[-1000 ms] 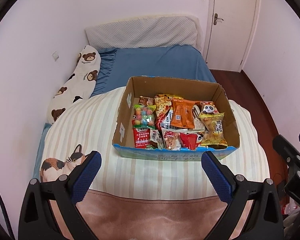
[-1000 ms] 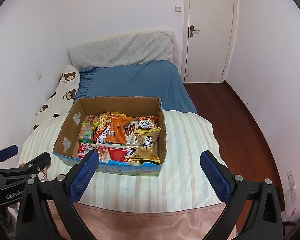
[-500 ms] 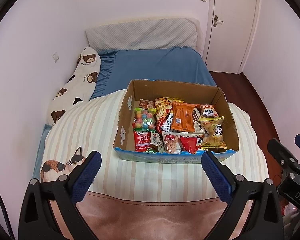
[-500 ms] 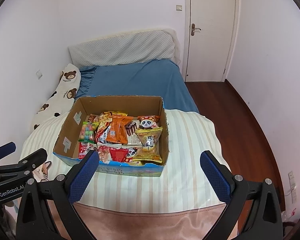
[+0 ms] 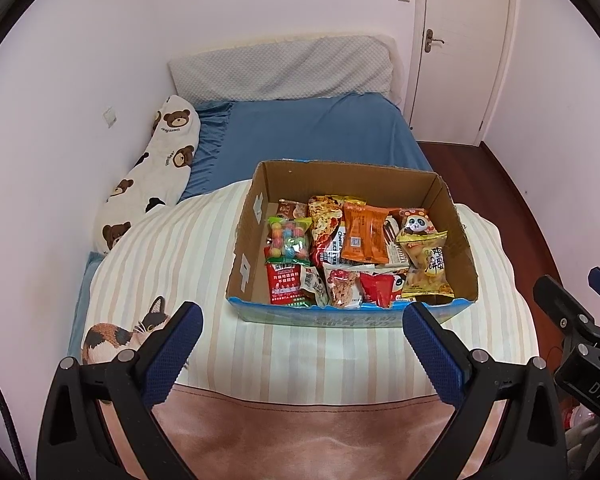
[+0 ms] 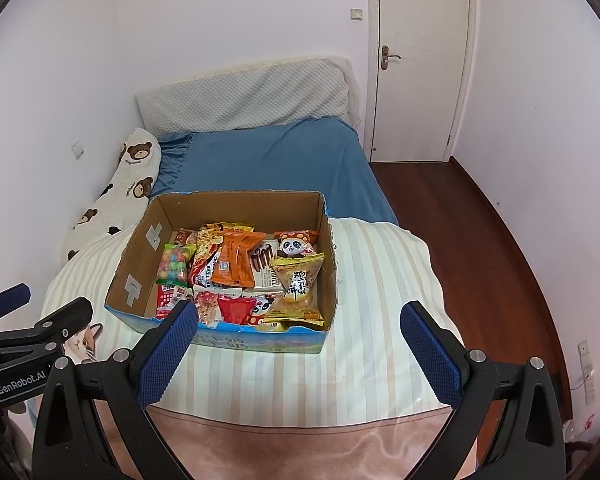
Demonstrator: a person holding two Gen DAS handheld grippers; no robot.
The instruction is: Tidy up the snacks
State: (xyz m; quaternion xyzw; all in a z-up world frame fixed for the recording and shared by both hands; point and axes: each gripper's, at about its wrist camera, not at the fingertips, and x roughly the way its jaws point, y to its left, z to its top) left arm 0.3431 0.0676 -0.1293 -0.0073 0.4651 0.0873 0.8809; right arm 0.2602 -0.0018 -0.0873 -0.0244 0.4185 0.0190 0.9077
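A: Left wrist view?
B: The left gripper (image 5: 300,344) gapes wide, empty, short of the box (image 5: 256,276) of snacks (image 5: 364,236) on the bed (image 5: 172,264).
A: Right wrist view?
B: The right gripper (image 6: 298,340) is spread wide, empty; its left finger (image 6: 168,350) seems to overlap the box's front edge.

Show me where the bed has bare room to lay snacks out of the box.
Free: striped quilt between the cardboard box and bear pillow; the quilt strip between the box's blue front and the pink blanket; the blue sheet behind the box. Crowded: the near half of the box, snacks overlapping.
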